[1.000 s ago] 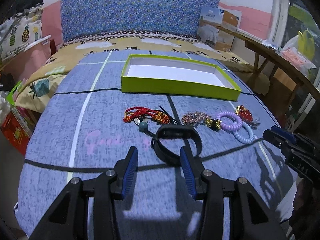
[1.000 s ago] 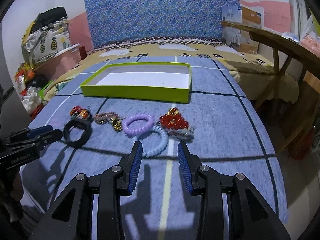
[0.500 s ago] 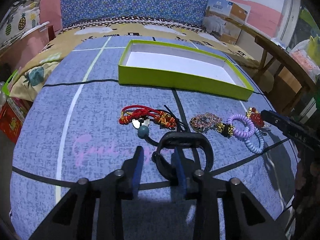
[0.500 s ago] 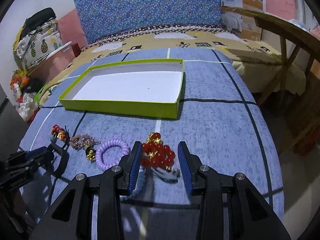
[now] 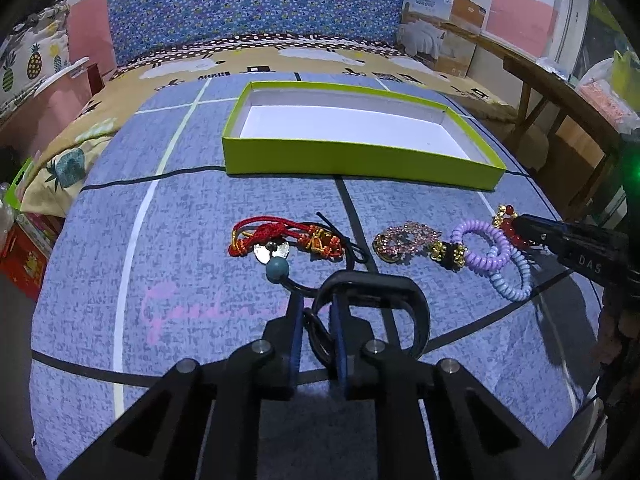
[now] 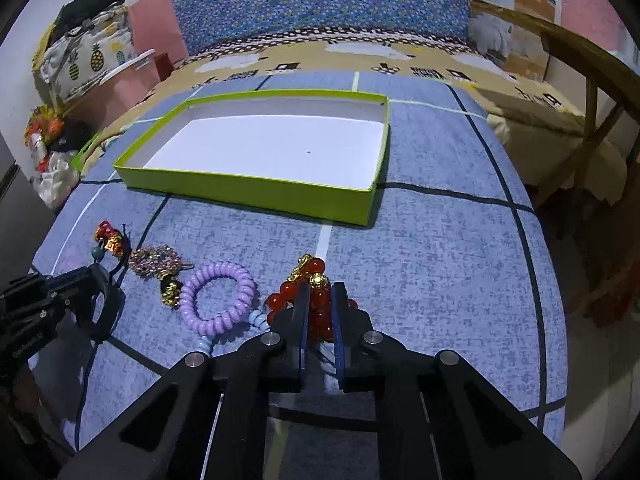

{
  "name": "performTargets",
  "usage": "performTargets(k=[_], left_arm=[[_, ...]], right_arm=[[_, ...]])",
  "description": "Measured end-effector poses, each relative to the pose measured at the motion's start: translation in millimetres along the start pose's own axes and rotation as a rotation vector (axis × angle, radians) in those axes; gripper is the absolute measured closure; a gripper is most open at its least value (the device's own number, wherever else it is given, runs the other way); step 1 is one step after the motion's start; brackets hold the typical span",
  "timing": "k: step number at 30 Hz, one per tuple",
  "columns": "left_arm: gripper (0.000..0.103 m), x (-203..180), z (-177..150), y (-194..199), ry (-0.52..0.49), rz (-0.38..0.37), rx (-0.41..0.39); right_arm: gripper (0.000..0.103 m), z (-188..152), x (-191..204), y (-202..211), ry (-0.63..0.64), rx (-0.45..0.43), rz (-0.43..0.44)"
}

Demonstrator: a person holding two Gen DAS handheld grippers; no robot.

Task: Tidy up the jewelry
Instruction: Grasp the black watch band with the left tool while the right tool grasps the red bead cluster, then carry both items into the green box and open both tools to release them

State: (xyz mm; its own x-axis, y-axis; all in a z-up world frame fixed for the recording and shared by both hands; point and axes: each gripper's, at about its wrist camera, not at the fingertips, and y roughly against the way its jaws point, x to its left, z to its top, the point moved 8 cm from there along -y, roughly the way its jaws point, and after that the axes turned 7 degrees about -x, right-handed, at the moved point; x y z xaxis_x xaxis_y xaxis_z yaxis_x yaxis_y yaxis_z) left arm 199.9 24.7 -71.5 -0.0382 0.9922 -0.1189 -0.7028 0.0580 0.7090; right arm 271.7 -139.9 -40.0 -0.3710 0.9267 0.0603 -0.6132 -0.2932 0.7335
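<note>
Having just closed, the left gripper pinches the black band; the right gripper clamps the red bead bracelet.

"DAS" on right gripper body, faint pink script on blue bedsheet, unreadable

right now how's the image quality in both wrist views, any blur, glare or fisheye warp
Left wrist view: sharp, dim bluish light, strong fisheye bend with black corners; a green glow flares at the right edge; the right gripper casts a soft shadow on the blue bedspread. Right wrist view: also sharp, same warp, no glare; the green box is evenly lit, the left side dark.
</note>
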Motion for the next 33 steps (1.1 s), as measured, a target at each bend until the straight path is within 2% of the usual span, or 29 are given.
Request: performTargets(k=[8, 16, 24, 33], left_arm=[[0.092, -1, 3, 12, 0.001, -0.038, -0.033], [0.092, -2, 22, 21, -0.014, -0.06, -0.08], [0.092, 5, 77, 13, -0.058, -0.024, -0.16], [0.092, 18, 138, -33, -0.093, 0.018, -0.18]], right_arm=[[0.093, 7, 1, 17, -0.017, -0.059, 0.015], [0.093, 29, 8, 32, -0.021, -0.129, 0.034], [0.093, 67, 12, 23, -0.009, -0.177, 0.055], [0.093, 111, 1, -21, -0.005, -0.178, 0.04]])
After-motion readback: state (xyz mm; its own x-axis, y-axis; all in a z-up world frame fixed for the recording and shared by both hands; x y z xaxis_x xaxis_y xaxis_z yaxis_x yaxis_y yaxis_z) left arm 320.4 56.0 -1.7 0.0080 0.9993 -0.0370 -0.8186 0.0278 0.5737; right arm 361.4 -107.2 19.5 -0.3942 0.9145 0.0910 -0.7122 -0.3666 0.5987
